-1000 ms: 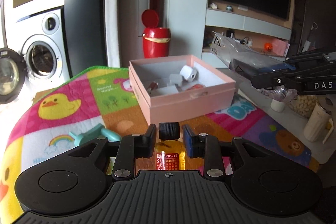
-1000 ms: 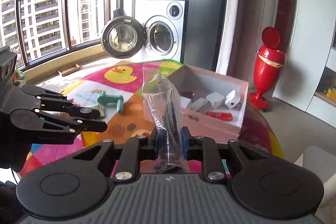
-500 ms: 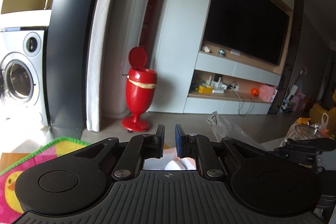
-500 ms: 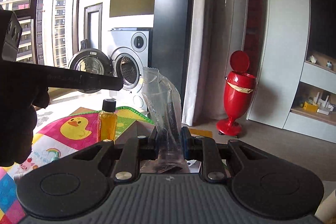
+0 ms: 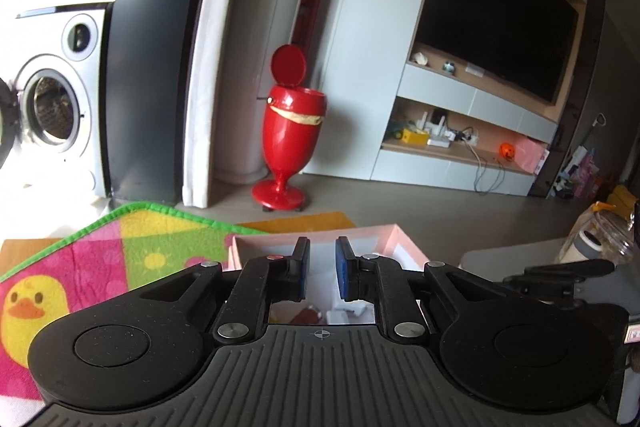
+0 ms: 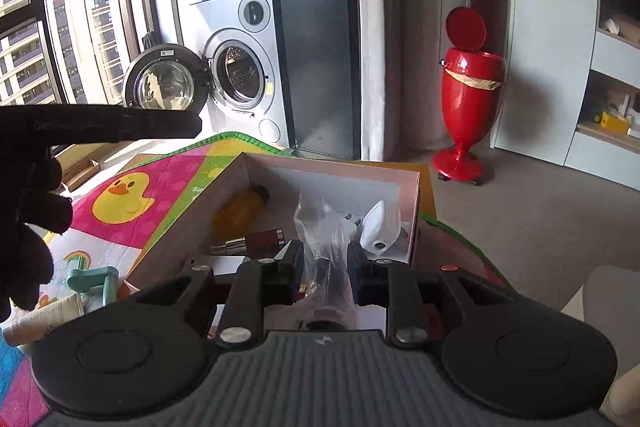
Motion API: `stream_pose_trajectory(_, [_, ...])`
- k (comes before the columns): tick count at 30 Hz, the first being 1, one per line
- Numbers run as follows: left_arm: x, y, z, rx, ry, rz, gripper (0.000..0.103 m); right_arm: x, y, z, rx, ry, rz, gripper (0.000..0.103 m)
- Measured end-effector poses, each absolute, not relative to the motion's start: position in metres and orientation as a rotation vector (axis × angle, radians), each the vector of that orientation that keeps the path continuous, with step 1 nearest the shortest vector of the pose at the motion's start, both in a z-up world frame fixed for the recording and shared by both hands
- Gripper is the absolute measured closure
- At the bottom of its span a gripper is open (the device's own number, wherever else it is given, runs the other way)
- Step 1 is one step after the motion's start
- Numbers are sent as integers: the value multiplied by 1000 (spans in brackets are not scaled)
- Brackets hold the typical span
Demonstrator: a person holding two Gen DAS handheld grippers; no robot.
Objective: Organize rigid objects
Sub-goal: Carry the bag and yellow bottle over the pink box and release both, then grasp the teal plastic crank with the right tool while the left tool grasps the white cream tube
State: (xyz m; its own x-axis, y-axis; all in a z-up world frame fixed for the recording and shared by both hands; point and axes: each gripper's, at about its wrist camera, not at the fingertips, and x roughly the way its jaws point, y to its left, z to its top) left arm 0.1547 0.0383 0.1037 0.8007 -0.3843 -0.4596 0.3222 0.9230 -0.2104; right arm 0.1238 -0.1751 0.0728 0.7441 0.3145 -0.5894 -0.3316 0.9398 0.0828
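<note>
A pink box (image 6: 340,169) stands on the colourful mat; it also shows in the left wrist view (image 5: 404,245). Inside lie an amber bottle (image 6: 240,211), a white plug adapter (image 6: 380,227) and a dark red item (image 6: 260,241). My right gripper (image 6: 325,259) is shut on a clear plastic bag (image 6: 320,227) and holds it over the box's near part. My left gripper (image 5: 321,267) is open and empty above the box; its side shows in the right wrist view (image 6: 120,123).
A teal hook (image 6: 94,277) and a cream tube (image 6: 44,319) lie on the duck mat (image 6: 132,195) left of the box. A red bin (image 6: 466,99) and a washing machine (image 6: 240,67) stand behind. A jar (image 5: 596,239) sits at the right.
The amber bottle has left my left gripper and now lies in the box; the left jaws opened. My right gripper has lowered the bag towards the box.
</note>
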Motion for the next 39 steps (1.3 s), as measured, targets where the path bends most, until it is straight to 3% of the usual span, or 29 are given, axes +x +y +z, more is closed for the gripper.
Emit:
stream_pose_trajectory(4, [113, 85, 86, -113, 566, -252, 85, 106, -167, 76, -69, 587, 347, 50])
stream_pose_trajectory(12, [26, 182, 56, -265, 618, -36, 85, 58, -118, 85, -158, 544, 481, 33])
stream_pose_trajectory(19, [-22, 177, 29, -180, 713, -136, 84, 33, -39, 62, -241, 618, 666, 33])
stream_pose_trajectory(21, [-32, 166, 24, -118, 713, -179, 73, 35, -15, 59, -237, 643, 721, 32])
stream_pose_trajectory(24, [-35, 158, 21, -82, 721, -210, 68, 51, 18, 56, -201, 690, 772, 21])
stream_pose_trajectory(26, [-37, 154, 18, -74, 721, -213, 65, 62, 36, 52, -187, 711, 770, 20])
stream_pose_trajectory(36, [-35, 151, 6, -81, 728, -210, 66, 96, 81, 17, -273, 794, 678, 21])
stream_pose_trajectory(39, [-34, 152, 6, -95, 728, -205, 66, 91, 79, 16, -275, 808, 712, 33])
